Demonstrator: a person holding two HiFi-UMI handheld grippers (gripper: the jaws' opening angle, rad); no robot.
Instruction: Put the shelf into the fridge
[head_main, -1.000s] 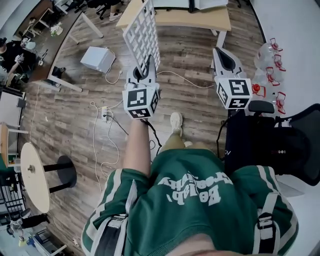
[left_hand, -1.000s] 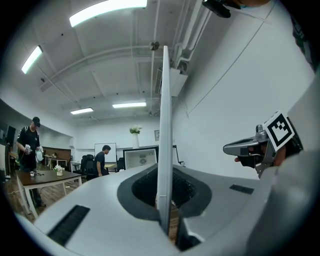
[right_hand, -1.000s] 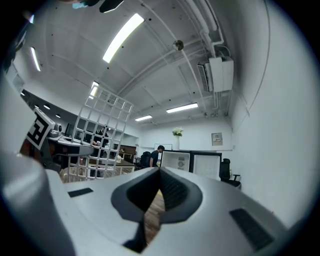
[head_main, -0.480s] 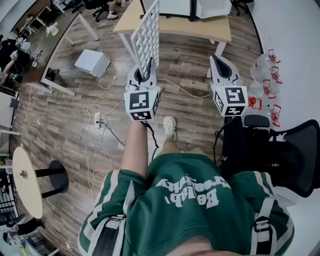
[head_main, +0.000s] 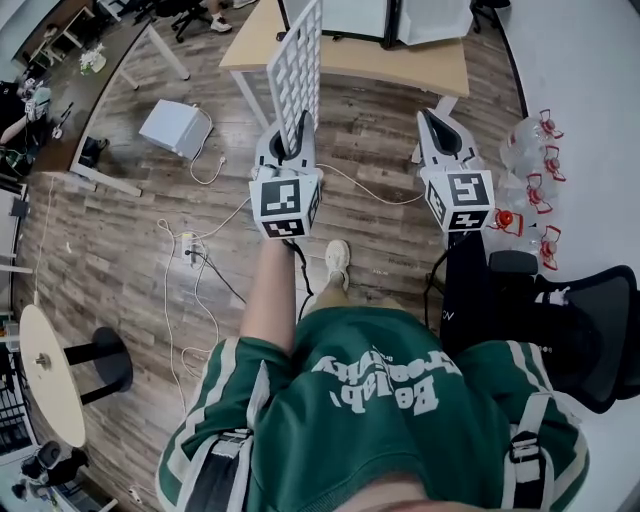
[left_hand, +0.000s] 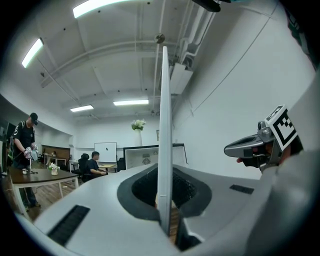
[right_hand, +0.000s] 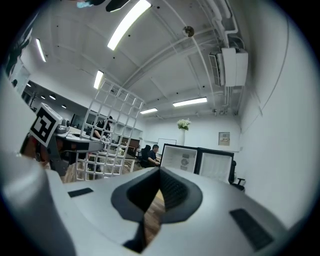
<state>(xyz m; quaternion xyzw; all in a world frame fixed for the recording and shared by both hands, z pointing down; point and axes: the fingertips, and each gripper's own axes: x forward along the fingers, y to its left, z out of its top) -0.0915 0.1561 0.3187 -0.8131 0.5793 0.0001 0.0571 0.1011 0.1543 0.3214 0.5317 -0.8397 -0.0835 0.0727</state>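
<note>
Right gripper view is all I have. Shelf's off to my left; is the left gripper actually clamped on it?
Observer: Yes. Left gripper view shows the shelf edge-on and upright, pinched between the left gripper's fingers.
Operator: What's the fridge standing on?
Observer: Head view: the fridge sits on a wooden table, straight ahead.
Operator: Floor hazards?
Observer: Head view: a power strip with white cables on the floor to the person's left, a black chair close on the right.
</note>
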